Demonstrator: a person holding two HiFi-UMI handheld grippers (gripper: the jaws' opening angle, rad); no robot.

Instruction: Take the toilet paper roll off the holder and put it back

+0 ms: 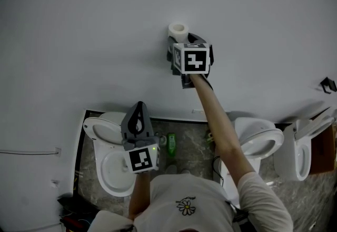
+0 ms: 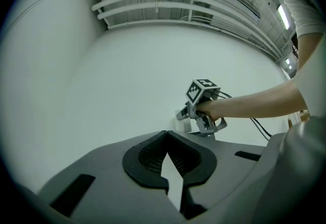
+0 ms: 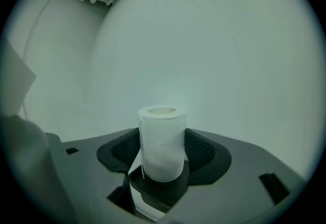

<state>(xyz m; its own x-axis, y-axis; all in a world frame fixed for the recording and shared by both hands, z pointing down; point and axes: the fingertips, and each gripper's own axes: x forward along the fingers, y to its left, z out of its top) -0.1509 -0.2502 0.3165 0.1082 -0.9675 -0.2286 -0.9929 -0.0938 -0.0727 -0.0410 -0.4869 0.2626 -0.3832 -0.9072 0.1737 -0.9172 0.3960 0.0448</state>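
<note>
ok, head view: the right arm reaches nearly straight out to the white wall [image 1: 79, 25]. the right tool [image 1: 180, 45] is up at the toilet paper roll [image 1: 178, 30], which stands on end against the wall. the left tool [image 1: 138, 117] hangs low near the body with the elbow tucked, above a toilet [image 1: 108, 173] and well apart from the roll.

left gripper view: the left tool's jaws meet at the tips with nothing between them, so it's idle. the right hand [image 2: 216, 110] shows further off, wrapped round its tool at the wall.

right gripper view: the roll sits upright between the right tool's jaws with pads against both its sides, so i read it as held. its bottom end is on or just over the dark holder [image 3: 158, 192]; can't tell if it's lifted clear.

handling, my guess: light and soft, and it squashes easily. the paper wrap gives decent friction, so a slip is unlikely. the cardboard core is the only stiff part. grip mid-height across the round body, as here, with a light squeeze, since too hard dents it. lift straight up off the holder.
</note>
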